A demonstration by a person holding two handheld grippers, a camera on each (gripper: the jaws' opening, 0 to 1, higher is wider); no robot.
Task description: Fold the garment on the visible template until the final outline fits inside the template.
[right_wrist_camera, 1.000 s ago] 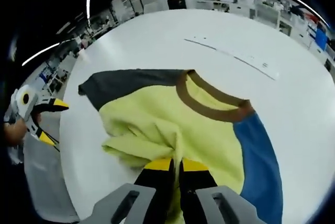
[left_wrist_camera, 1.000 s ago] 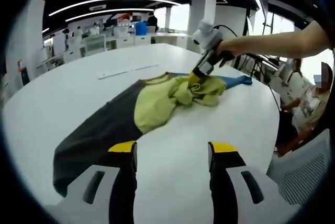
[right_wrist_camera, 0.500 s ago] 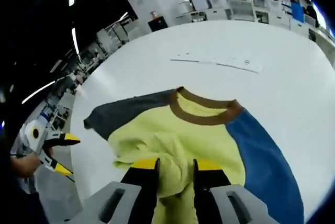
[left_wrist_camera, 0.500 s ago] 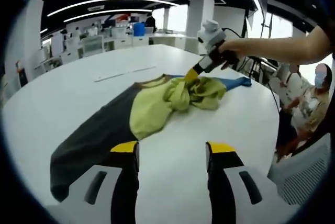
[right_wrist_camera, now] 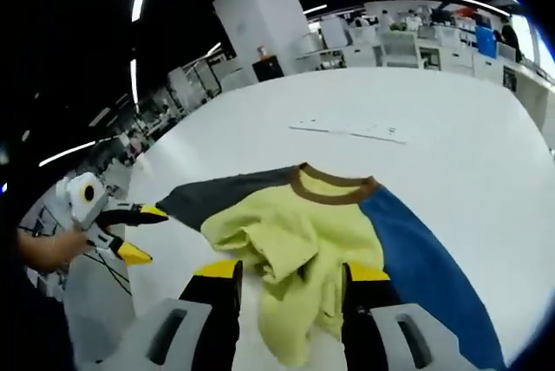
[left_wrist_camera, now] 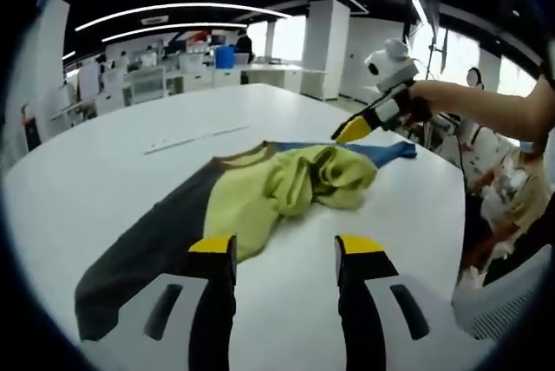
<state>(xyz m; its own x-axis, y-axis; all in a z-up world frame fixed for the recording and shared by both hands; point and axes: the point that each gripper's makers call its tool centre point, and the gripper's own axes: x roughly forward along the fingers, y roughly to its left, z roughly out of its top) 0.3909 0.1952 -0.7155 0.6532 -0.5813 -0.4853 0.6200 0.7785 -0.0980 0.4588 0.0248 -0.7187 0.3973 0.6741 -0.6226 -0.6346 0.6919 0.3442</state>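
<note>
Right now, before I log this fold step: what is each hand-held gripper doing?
Left hand-held gripper: open, holding nothing, above the table.
Right hand-held gripper: open, holding nothing, over the bunched yellow garment.

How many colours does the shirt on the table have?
4. Yellow body bunched in the middle, grey sleeve on one side, blue sleeve on the other, brown collar at the neck. Folds may hide more.

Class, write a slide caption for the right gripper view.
Open right tool above a crumpled yellow, grey and blue shirt on a white table.
</note>
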